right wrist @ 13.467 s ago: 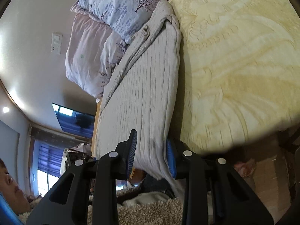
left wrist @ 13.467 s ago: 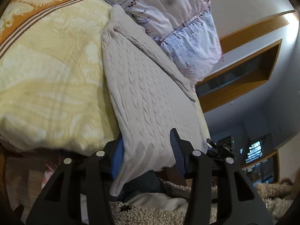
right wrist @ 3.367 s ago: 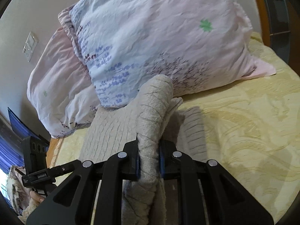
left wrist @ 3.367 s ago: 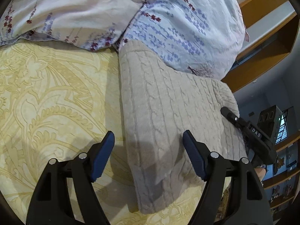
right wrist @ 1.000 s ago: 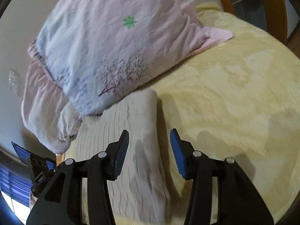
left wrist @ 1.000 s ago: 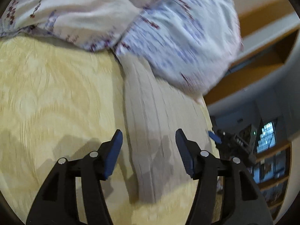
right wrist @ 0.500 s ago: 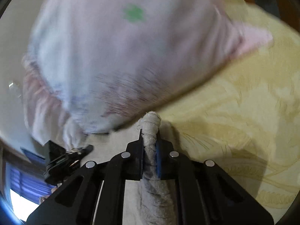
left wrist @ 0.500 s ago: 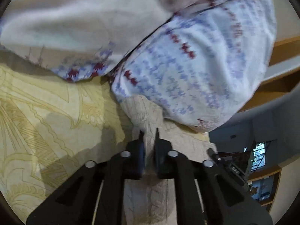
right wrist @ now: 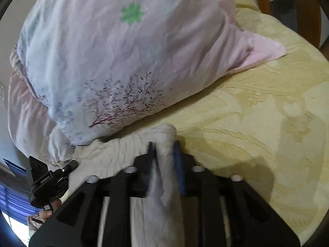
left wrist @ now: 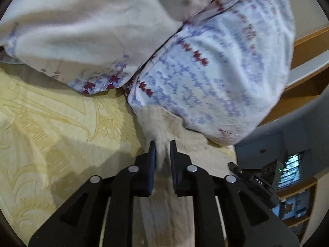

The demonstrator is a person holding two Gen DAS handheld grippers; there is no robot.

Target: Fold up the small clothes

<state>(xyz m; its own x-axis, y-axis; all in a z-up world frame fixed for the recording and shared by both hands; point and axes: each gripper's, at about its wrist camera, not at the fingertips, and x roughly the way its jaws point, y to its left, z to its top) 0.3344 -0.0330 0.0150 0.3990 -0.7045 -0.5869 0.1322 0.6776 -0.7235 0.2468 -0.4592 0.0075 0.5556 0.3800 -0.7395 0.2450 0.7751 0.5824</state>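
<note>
Jaws on the left gripper stand a little apart w/ a ridge of the beige knit sweater between them; they've just been opening, and whether the pads still press the fabric I can't tell. Left of those jaws: yellow patterned bedspread, w/ a shadow over it near the gripper. Straight ahead, just past the fingertips, the sweater's end runs under a blue-flowered pillow; a second, paler pillow lies ahead and to the left. Right of the jaws, low down, the other gripper's black body shows at the bed edge; wooden shelf further right.

Right gripper: jaws partly spread, blurred, also just been opening. A raised fold of the sweater stands between them, looks close to both pads, but contact can't be told. Left of these jaws the sweater lies flat on the bed, and beyond it the left gripper's black body w/ a person's fingertips under it. Ahead: big pinkish pillow w/ a tree print and green clover, nearly touching the sweater's top. Right of the jaws: bare bedspread, shadowed close by.
</note>
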